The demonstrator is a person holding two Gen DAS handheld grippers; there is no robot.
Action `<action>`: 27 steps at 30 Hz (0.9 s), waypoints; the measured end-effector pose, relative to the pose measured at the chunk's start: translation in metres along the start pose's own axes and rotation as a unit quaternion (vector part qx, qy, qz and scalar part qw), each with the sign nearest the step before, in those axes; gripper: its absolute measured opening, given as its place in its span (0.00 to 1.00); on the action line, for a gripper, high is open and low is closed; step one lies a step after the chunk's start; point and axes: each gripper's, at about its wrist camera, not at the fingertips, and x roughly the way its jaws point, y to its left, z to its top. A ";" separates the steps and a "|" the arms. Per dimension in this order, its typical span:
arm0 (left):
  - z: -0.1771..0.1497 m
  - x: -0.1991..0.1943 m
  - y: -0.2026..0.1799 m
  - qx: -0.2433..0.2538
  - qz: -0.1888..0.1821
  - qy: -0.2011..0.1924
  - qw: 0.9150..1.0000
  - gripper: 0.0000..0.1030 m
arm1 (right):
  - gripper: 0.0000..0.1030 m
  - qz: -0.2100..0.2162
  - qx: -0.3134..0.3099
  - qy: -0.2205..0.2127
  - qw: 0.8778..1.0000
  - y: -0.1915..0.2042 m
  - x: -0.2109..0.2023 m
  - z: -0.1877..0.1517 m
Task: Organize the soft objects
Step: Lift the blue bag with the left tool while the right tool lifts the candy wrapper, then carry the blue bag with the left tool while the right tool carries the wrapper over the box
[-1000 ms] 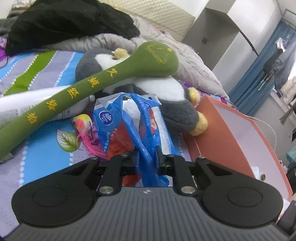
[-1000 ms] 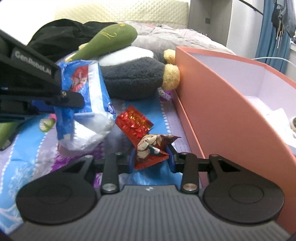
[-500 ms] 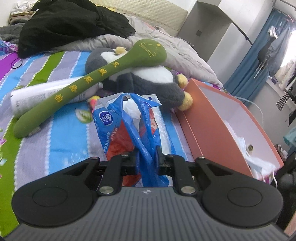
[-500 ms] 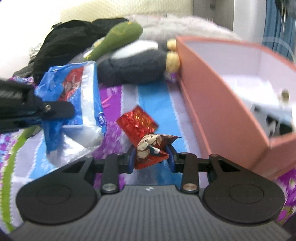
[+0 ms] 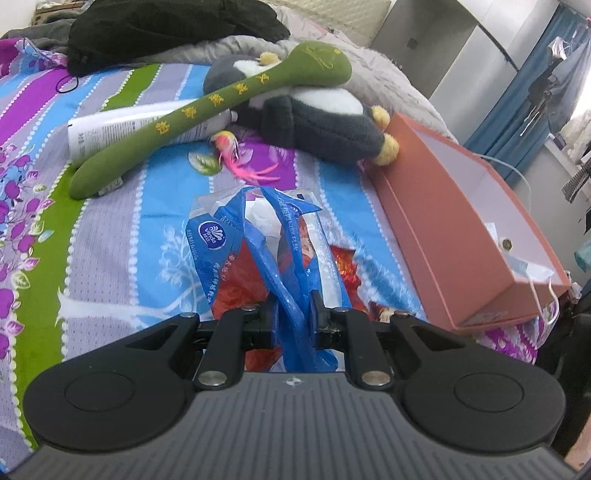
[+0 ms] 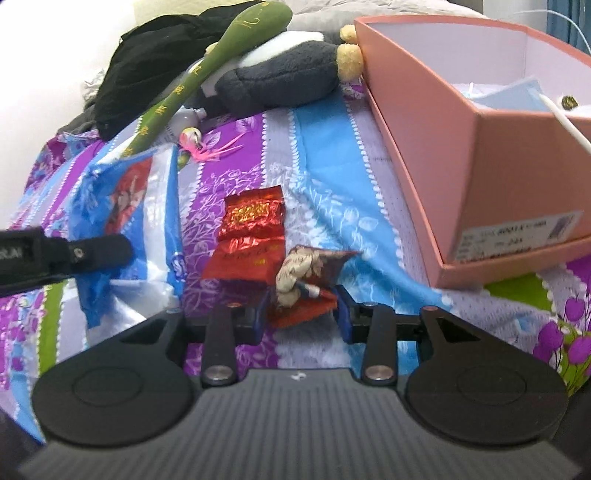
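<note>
Here the left tool (image 5: 294,321) is clamped on the twisted plastic of a blue and white tissue pack (image 5: 258,240), which hangs over the striped floral bedsheet (image 5: 110,258). The right tool (image 6: 301,314) is pinched shut on a small crumpled red and brown snack packet (image 6: 306,280), held just above the sheet. Beside that packet, a flat shiny red foil sachet (image 6: 251,236) lies on the bed between the tissue pack and a long salmon-pink cardboard box (image 6: 424,110). The box sits open along the right side of the bed and holds some pale items with a thin white cord. Toward the head of the bed a grey and white plush penguin (image 5: 317,114) lies on its side, its yellow feet touching the box's far end. A long green plush stick with yellow characters (image 5: 207,110) leans across the penguin and over a white squeeze tube (image 5: 122,129). A small pink feathered toy (image 5: 236,155) rests just beside the tube's cap. A black garment (image 5: 166,26) is heaped on grey bedding behind them.
</note>
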 end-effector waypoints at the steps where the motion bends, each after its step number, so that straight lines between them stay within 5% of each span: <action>1: -0.002 0.000 0.000 0.001 0.001 0.002 1.000 0.17 | 0.42 0.004 0.003 0.001 1.000 -0.002 -0.002 -0.002; 13: -0.003 0.004 -0.004 0.020 0.021 0.011 1.000 0.17 | 0.44 0.025 0.046 -0.044 0.998 -0.010 -0.018 0.003; 27: -0.006 0.007 -0.007 0.025 0.023 0.017 0.999 0.17 | 0.38 0.014 0.059 -0.019 0.998 -0.013 0.004 0.001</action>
